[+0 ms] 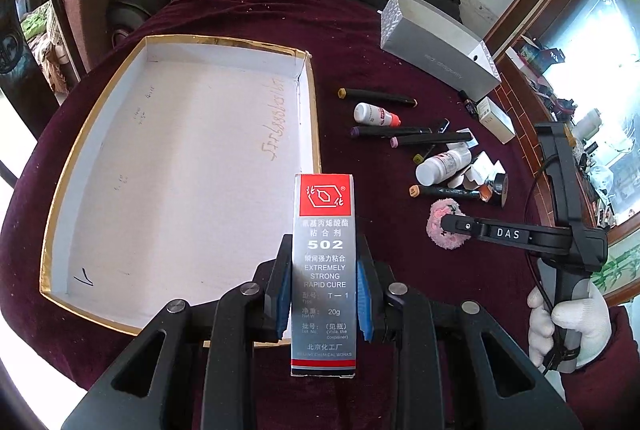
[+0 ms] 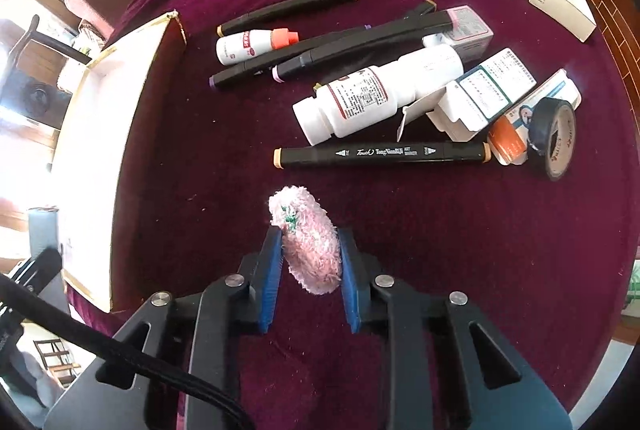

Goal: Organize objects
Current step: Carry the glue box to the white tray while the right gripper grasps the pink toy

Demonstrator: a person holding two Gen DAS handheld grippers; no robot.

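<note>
Meanwhile, the left gripper is clamping an upright silver glue carton by the near right edge of the open white box; the right gripper is squeezing a fluffy pink pom-pom on the maroon cloth, near a black marker.

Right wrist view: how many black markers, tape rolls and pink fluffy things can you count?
Black markers: 5 (one mostly hidden)
Tape rolls: 1
Pink fluffy things: 1
Total: 7
</note>
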